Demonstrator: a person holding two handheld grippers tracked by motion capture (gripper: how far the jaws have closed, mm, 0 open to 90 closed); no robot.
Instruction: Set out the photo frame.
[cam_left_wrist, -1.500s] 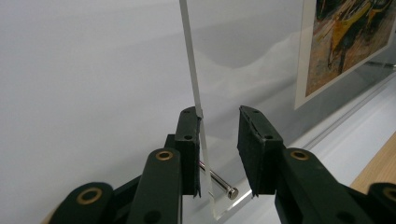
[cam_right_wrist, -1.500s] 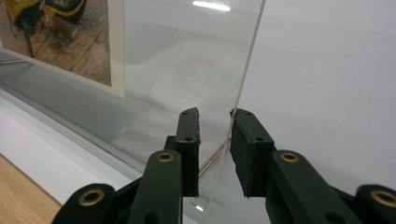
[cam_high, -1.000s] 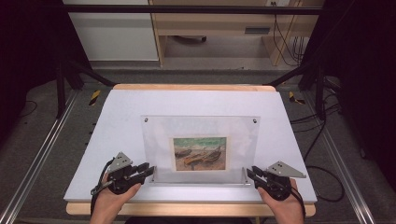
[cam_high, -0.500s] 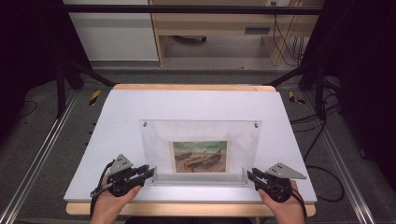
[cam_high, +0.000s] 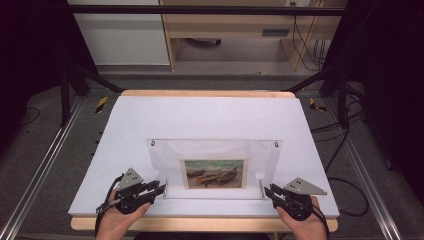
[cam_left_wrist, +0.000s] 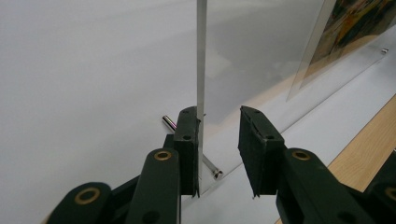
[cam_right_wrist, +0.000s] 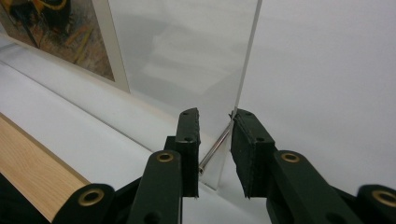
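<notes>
The clear acrylic picture frame (cam_high: 215, 165) was stood upright near the tabletop's (cam_high: 210, 115) front edge. The left tongs (cam_high: 159, 189) and right tongs (cam_high: 270, 191) were parted around its bottom corners, one pad touching, nothing clamped. Both sides would best be closed together, evenly, clear of the metal standoff pins (cam_right_wrist: 215, 145).

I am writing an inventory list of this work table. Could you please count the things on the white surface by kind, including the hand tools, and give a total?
Clear frame: 1
Picture: 1
Metal pins: 4, one at each corner of the frame
Grippers: 2, the left gripper and the right gripper
Total: 8
</notes>
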